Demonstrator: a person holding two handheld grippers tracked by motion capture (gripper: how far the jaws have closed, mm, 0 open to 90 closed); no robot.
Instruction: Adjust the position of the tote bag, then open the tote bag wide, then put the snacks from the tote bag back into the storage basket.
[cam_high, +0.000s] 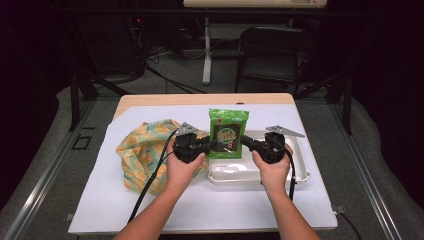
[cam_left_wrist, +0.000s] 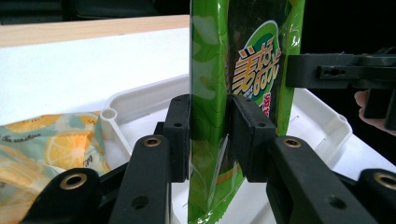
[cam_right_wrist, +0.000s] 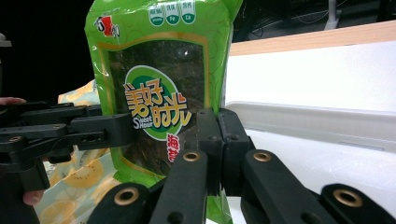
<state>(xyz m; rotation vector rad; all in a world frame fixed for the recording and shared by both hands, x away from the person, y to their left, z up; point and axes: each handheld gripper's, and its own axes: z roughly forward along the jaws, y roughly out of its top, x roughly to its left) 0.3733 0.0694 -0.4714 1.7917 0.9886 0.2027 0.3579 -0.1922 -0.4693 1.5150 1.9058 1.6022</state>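
A green snack packet (cam_high: 228, 132) with a dark window and a round label stands upright above a white tray (cam_high: 295, 175), held from both sides. My left gripper (cam_high: 210, 145) is shut on its left edge; in the left gripper view the pads (cam_left_wrist: 180, 135) press on both faces of the packet (cam_left_wrist: 210, 70). My right gripper (cam_high: 246, 142) is shut on the right edge, and in the right gripper view its jaws (cam_right_wrist: 218, 121) meet on the packet (cam_right_wrist: 159, 84). The two grippers face each other across the packet.
A yellow and teal fabric bag (cam_high: 142, 147) printed with citrus slices lies left of the tray, under my left hand. A white sheet (cam_high: 200, 205) covers the wooden table. Beyond the far edge stand a dark folding chair (cam_high: 272, 50) and a white table leg (cam_high: 206, 50).
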